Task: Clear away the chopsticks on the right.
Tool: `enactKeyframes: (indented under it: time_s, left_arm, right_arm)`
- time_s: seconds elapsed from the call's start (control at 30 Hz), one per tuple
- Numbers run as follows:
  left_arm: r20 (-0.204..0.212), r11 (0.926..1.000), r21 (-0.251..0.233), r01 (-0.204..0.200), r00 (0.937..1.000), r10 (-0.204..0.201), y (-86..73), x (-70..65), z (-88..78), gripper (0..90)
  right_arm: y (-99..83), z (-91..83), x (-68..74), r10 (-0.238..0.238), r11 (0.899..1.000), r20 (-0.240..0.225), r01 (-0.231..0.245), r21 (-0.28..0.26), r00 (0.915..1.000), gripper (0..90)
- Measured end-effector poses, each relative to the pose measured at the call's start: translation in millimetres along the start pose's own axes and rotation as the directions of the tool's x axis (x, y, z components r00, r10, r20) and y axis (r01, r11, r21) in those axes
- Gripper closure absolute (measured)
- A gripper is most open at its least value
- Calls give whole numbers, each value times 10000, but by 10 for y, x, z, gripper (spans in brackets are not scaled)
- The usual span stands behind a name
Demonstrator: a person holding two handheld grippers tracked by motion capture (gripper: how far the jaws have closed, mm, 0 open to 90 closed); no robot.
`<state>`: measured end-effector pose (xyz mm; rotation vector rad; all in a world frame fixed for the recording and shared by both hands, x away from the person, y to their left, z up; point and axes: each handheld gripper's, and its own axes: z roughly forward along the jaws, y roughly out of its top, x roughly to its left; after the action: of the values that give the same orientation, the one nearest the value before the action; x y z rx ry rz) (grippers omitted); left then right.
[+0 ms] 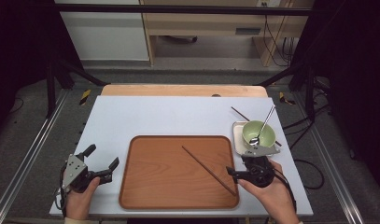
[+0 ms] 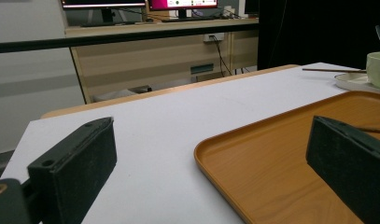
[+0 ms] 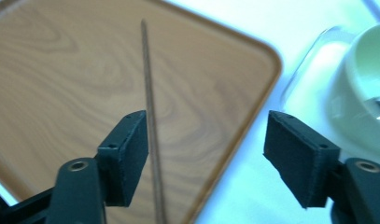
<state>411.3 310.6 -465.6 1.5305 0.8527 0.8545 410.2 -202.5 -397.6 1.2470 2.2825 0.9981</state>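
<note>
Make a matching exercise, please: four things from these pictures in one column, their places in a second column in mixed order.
Things:
1. chopstick
2. spoon
3. green bowl
4. second chopstick

Places:
A. on the small plate
B. flat on the wooden tray
C. on the white board, behind the bowl
D. leaning inside the bowl

Pairs: 1-B, 2-D, 3-A, 4-C

Grey floor (image 1: 33, 116), pale wooden desk (image 2: 169, 56), monitors (image 2: 145, 4), possibly dark curtains (image 2: 318, 28)

Smooth wood-grain tray (image 1: 173, 186), thin wooden chopstick (image 1: 208, 170).
</note>
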Motion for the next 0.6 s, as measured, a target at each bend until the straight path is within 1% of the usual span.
enactKeyframes:
  time_s: [0.03, 0.07, 0.1, 0.13, 0.17, 0.2, 0.33, 0.37, 0.43, 0.5, 0.57, 0.6]
  left_arm:
    - [11, 10000, 19, -7, 10000, 7, -2, 0, 2, 14]
    - [16, 10000, 28, -14, 10000, 14, -3, 0, 3, 14]
    - [35, 10000, 18, 9, 10000, -9, -6, -2, 5, 14]
    - [57, 10000, 9, 48, 10000, -48, -11, 0, 9, 14]
    - [55, 10000, 43, 41, 10000, -41, -17, 5, 15, 14]
    - [58, 10000, 55, 65, 10000, -65, -21, 7, 19, 14]
    - [37, 10000, 10, 36, 10000, -36, -10, 10, 1, 14]
    - [26, 10000, -6, 35, 10000, -35, -7, 11, -2, 16]
    - [9, 10000, -38, 92, 10000, -92, -9, 14, -3, 15]
    - [-7, 10000, 37, 48, 10000, -48, -15, 18, -1, 15]
    - [-1, 10000, 24, 57, 10000, -57, -17, 17, 2, 15]
    - [-8, 10000, 21, 46, 10000, -46, -16, 16, 1, 16]
  right_arm:
    - [24, -37, -23, 95, 9999, 42, -94, -47, 9999, 265]
    - [50, -76, -69, -43, 9998, 128, 46, -216, 9999, 254]
    - [67, -108, -85, 16, 9996, 170, -12, -272, 9999, 251]
    - [88, -146, -119, -46, 9991, 216, 56, -430, 9998, 241]
    - [116, -191, -153, -46, 9989, 258, 58, -460, 9997, 238]
    - [152, -250, -186, 11, 9980, 315, 9, -640, 9995, 236]
    - [262, -428, -287, -274, 9944, 716, 345, -1002, 9971, 200]
    - [291, -477, -328, -334, 9932, 921, 434, -1080, 9952, 186]
    - [317, -535, -402, -333, 9927, 1095, 455, -1118, 9934, 179]
    - [325, -583, -500, -280, 9927, 1316, 430, -1127, 9909, 180]
    - [309, -615, -596, -153, 9936, 1471, 314, -1082, 9890, 192]
    - [289, -628, -639, 2, 9942, 1565, 167, -1067, 9877, 199]
